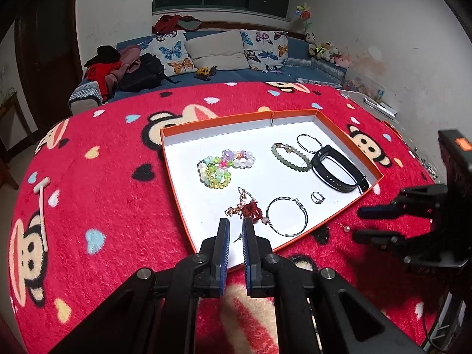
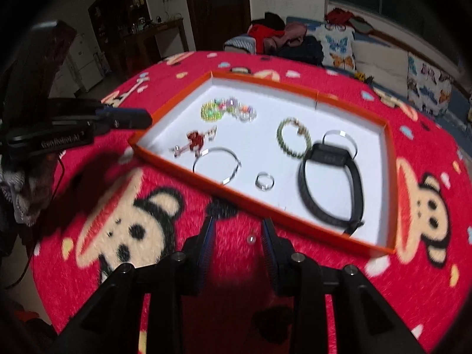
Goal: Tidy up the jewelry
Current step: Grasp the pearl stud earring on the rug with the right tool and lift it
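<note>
An orange-rimmed white tray [image 1: 218,119] holds colourful bead bracelets [image 1: 219,168], a green bead bracelet [image 1: 290,156], a black wristband [image 1: 339,168], hoop earrings [image 1: 287,215], a ring [image 1: 317,197] and a red knot with chain [image 1: 250,208]. My left gripper [image 1: 236,225] is open a little over the tray's near edge, with a tiny dark piece [image 1: 238,238] lying between its fingers. My right gripper [image 2: 237,224] is open over the blanket, around a small pearl earring [image 2: 250,239] outside the tray [image 2: 389,177]; it also shows in the left wrist view [image 1: 346,228].
A red monkey-print blanket [image 1: 118,191] covers the table. A white stick-shaped object [image 1: 42,206] lies on it at far left. A sofa with cushions [image 1: 215,50] stands behind. Small items lie at the table's right edge [image 1: 427,165].
</note>
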